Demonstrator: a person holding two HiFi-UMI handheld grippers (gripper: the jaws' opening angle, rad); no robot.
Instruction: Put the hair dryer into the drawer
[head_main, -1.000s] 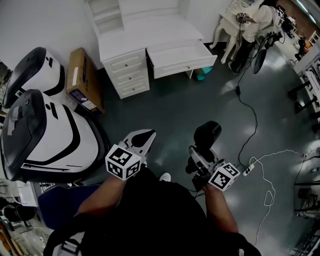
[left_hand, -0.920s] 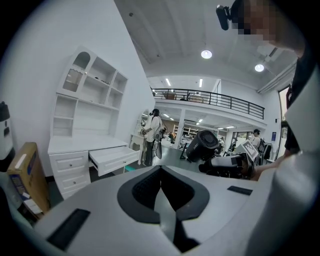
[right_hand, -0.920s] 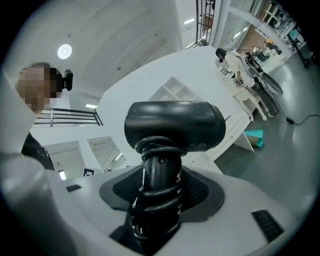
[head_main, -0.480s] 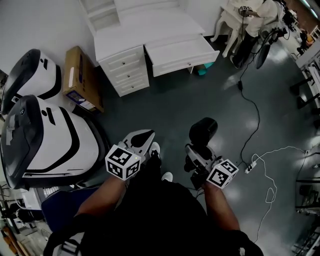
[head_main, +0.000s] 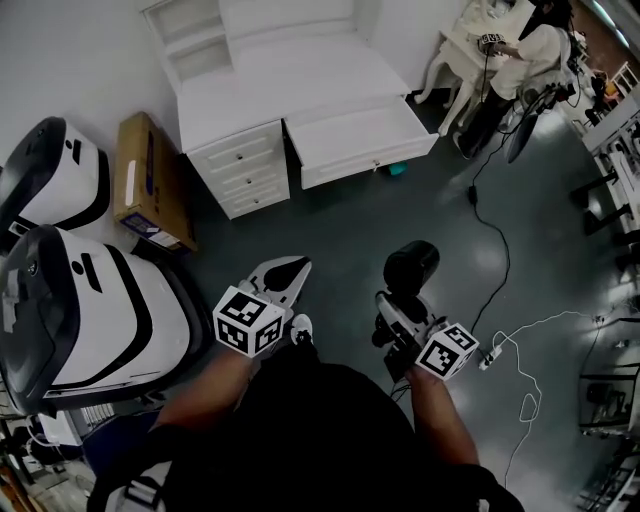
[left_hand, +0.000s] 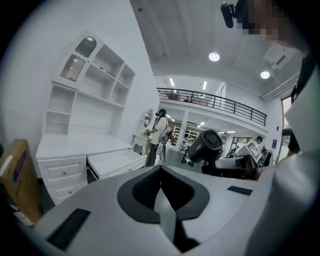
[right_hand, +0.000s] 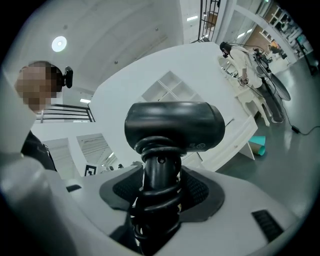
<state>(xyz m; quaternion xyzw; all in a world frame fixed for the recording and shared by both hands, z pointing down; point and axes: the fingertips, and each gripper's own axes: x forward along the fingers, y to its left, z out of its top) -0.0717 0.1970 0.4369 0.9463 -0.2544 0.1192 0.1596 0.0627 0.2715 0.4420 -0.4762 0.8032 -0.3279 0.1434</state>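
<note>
On the near side of the scene, above the dark floor (head_main: 350, 230), the person holds both grippers side by side. The right gripper (right_hand: 160, 192) is clamped on the handle of the black hair dryer (right_hand: 174, 125); its two jaws press the handle from both sides, and a black cord (right_hand: 155, 200) is wound around the handle between them. The head of the hair dryer points up and away from the jaws. The left gripper (head_main: 283, 275) is closed and holds nothing; its jaws meet at the tips.

Far from the grippers, a white desk (head_main: 300, 80) stands against the wall; its wide drawer (head_main: 360, 140) is pulled out, and it looks empty. The hair dryer is well apart from this drawer, near the person's body. Left of the drawer the desk has three small drawers (head_main: 240, 168), all pushed in; white shelves (head_main: 190, 40) rise on the far left part of the desk. A cardboard box (head_main: 145, 180) leans just beside the desk on the left; nearer on that side stand two big white and black machines (head_main: 90, 300). On the right, a power strip (head_main: 490, 352) with a white cable (head_main: 540, 330) lies on the floor; far right, another person (head_main: 530, 50) stands at a table.
</note>
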